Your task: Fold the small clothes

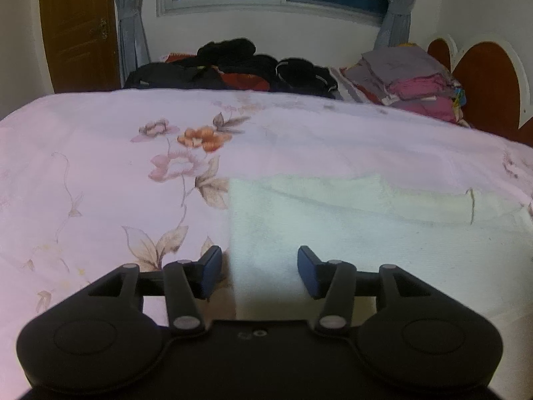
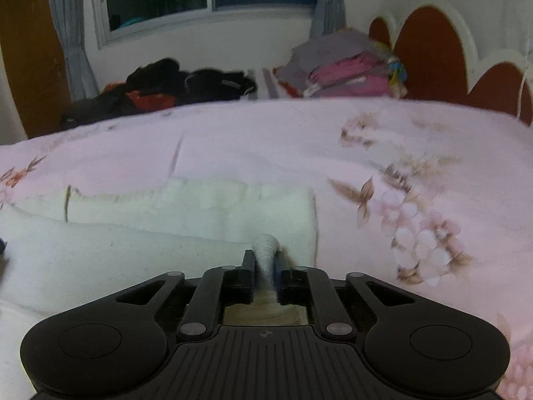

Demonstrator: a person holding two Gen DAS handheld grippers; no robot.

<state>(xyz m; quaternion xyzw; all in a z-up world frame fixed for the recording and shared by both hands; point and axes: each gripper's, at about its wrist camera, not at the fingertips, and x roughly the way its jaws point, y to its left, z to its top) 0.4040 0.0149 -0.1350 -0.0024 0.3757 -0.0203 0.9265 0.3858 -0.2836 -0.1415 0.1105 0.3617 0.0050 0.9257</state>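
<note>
The cloth [image 1: 349, 233] is spread flat on the bed [image 1: 100, 183], its long axis running left to right across both views. Its near right edge is pinched in the clenched right tool [image 2: 265, 266], while the left tool [image 1: 260, 268] (released, jaws wide) is held over the near left corner, just short of it.

1. The garment [image 1: 349, 233] on the bed is plain cream-white.
2. The bedsheet [image 1: 100, 166] beneath it is pale pink, printed with pink and orange flowers and brown leaves.
3. Beyond the bedsheet, the heap of clothes [image 1: 233, 63] is black with red patches.
4. The folded stack [image 1: 416, 80] beside that heap is grey and magenta.
5. The headboard [image 2: 429, 53] is red-brown, edged white.
6. The left tongs [image 1: 260, 268] are black with blue pads.
</note>
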